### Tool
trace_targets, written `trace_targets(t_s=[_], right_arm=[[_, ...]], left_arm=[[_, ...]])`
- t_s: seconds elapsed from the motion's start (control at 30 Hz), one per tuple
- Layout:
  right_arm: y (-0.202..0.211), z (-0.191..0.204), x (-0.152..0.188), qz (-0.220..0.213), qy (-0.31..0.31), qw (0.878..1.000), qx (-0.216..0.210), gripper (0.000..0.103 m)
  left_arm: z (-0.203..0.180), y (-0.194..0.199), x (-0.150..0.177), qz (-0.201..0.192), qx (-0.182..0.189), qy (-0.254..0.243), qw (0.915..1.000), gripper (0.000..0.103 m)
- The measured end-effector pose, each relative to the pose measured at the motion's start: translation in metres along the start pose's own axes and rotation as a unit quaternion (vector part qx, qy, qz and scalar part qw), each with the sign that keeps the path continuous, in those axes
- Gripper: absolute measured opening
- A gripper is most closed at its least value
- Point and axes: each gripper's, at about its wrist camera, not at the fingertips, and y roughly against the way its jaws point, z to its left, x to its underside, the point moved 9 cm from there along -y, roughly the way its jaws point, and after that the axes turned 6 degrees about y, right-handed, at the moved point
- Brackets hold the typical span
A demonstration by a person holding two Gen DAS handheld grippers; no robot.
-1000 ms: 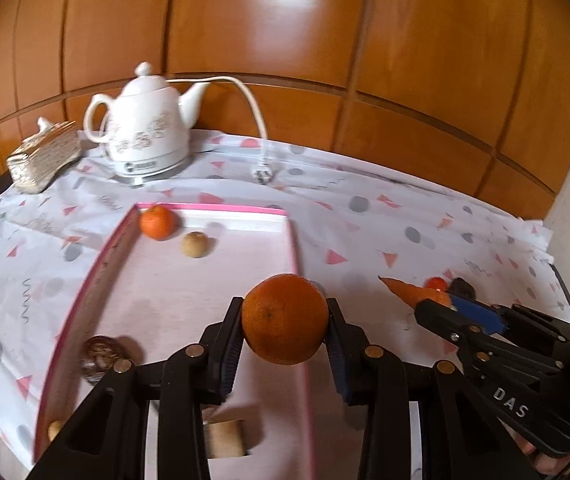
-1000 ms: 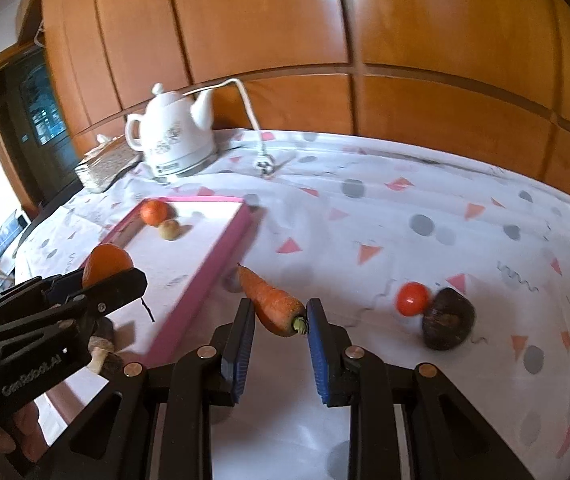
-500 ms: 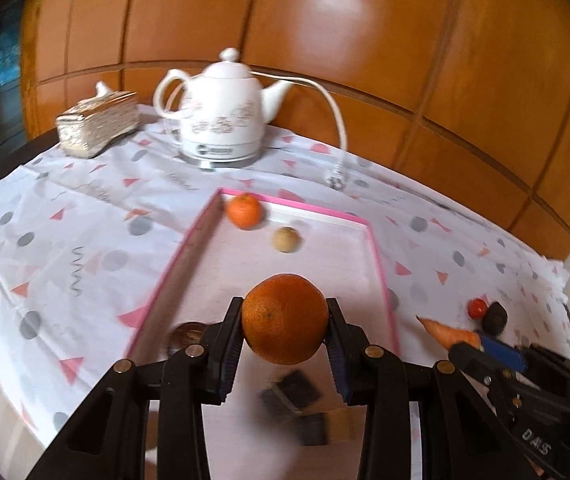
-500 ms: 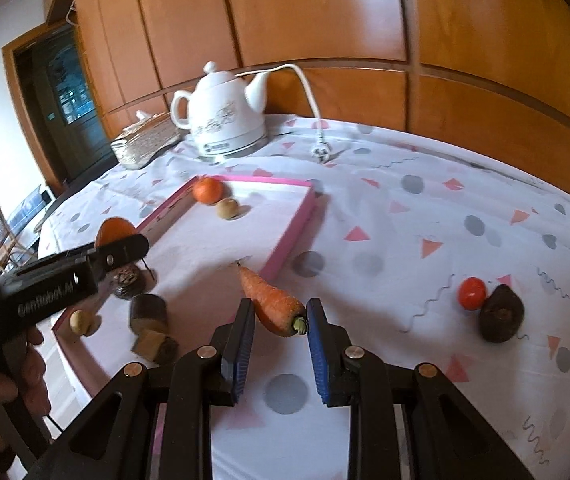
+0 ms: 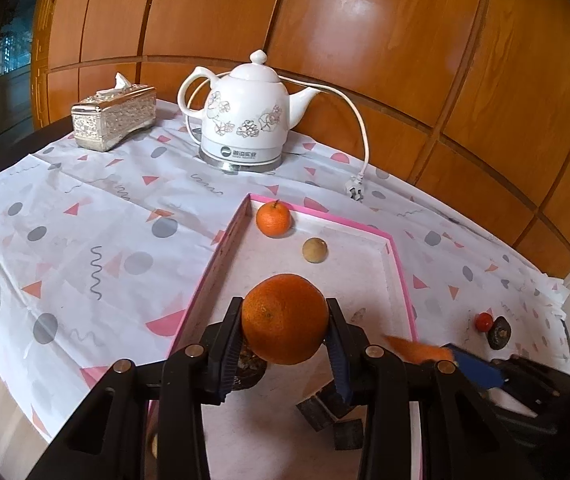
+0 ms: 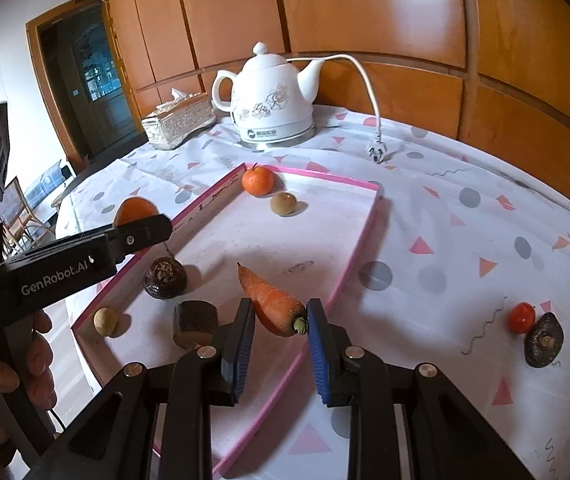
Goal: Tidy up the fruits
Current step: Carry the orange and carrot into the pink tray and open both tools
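Note:
My left gripper [image 5: 285, 332] is shut on a large orange [image 5: 284, 318] and holds it above the near part of the pink tray [image 5: 221, 256]. My right gripper [image 6: 281, 324] is shut on a carrot [image 6: 271, 300] and holds it over the tray's [image 6: 359, 240] right side. A small tangerine [image 5: 273, 219] and a small brown fruit [image 5: 314, 249] lie at the tray's far end. A dark round fruit [image 6: 164, 278], a brown block [image 6: 195, 322] and a pale ball [image 6: 105, 321] lie at its near end. A cherry tomato [image 6: 521, 317] and a dark fruit [image 6: 543, 340] lie on the cloth to the right.
A white electric kettle [image 5: 245, 120] with its cord and plug [image 5: 355, 192] stands at the back. A silver tissue box [image 5: 113, 116] stands at the back left. A wood-panelled wall runs behind the table. The table edge falls off at the left.
Both grippers have moved left over the tray, each still holding its item. The carrot went from beside the tray's right rim to above its inside.

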Motion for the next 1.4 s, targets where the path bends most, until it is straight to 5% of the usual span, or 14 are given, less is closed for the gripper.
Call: trace_targets(t_s=[0.7, 0.87, 1.23, 1.4], right_arm=[[-0.034, 0.01, -0.002, 0.022, 0.0, 1.0, 0.009, 0.027], [-0.035, 0.007, -0.003, 0.02, -0.013, 1.0, 0.006, 0.028], [-0.023, 0.004, 0.002, 0.006, -0.028, 1.0, 0.008, 0.051], [-0.008, 0.0, 0.002, -0.015, -0.033, 0.999, 0.023, 0.052]], left_arm=[[-0.01, -0.026, -0.009, 0.008, -0.014, -0.025, 0.9995, 0.043], [-0.004, -0.022, -0.002, 0.01, -0.024, -0.01, 0.9996, 0.05], [-0.003, -0.003, 0.008, -0.009, -0.04, -0.013, 0.9991, 0.062], [-0.007, 0.002, 0.011, -0.013, -0.041, -0.015, 0.9989, 0.064]])
